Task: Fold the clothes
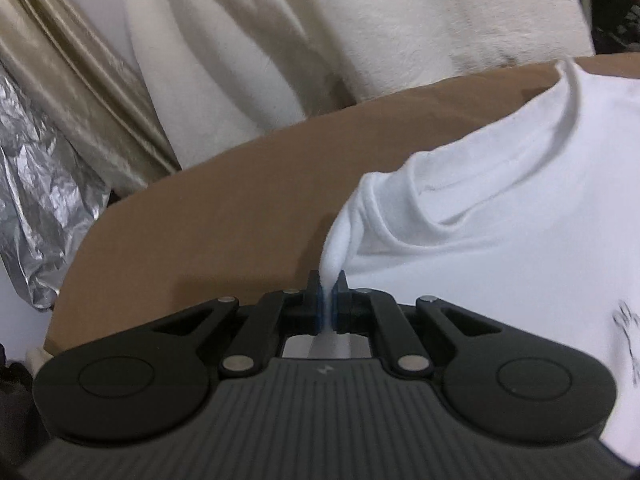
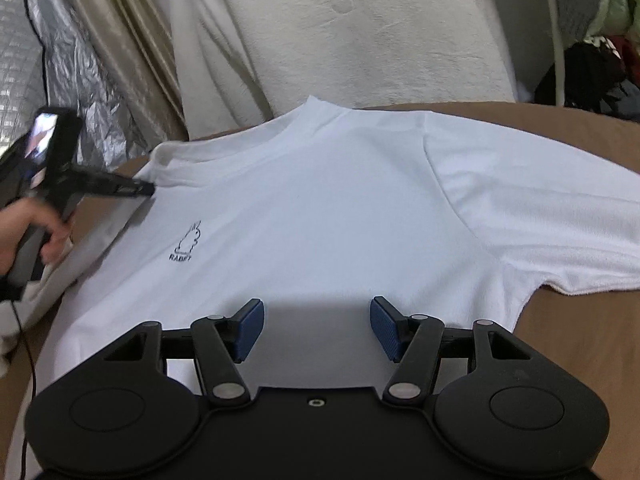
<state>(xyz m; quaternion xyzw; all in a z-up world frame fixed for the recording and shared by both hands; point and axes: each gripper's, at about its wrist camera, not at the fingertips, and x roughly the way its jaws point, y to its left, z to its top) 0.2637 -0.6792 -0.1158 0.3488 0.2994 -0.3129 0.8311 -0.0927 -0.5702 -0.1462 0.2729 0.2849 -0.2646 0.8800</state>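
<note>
A white T-shirt (image 2: pixel 340 208) with a small rabbit print lies front up on the brown table (image 2: pixel 580 128), its right sleeve spread out flat. In the left wrist view my left gripper (image 1: pixel 329 280) is shut on a pinched fold of the T-shirt (image 1: pixel 500 216) at its shoulder, just beside the collar. That same left gripper (image 2: pixel 146 189) shows at the left of the right wrist view, held by a hand. My right gripper (image 2: pixel 317 316) stands open just above the shirt's lower chest, with only flat cloth under its blue pads (image 2: pixel 250 330).
A cream padded cover (image 2: pixel 360 32) rises behind the table. Beige curtain folds (image 1: pixel 80 92) and crinkled silver foil (image 1: pixel 40 208) hang at the left. Dark clutter (image 2: pixel 592 76) sits at the far right. A thin black cable (image 2: pixel 24 344) trails down at the left edge.
</note>
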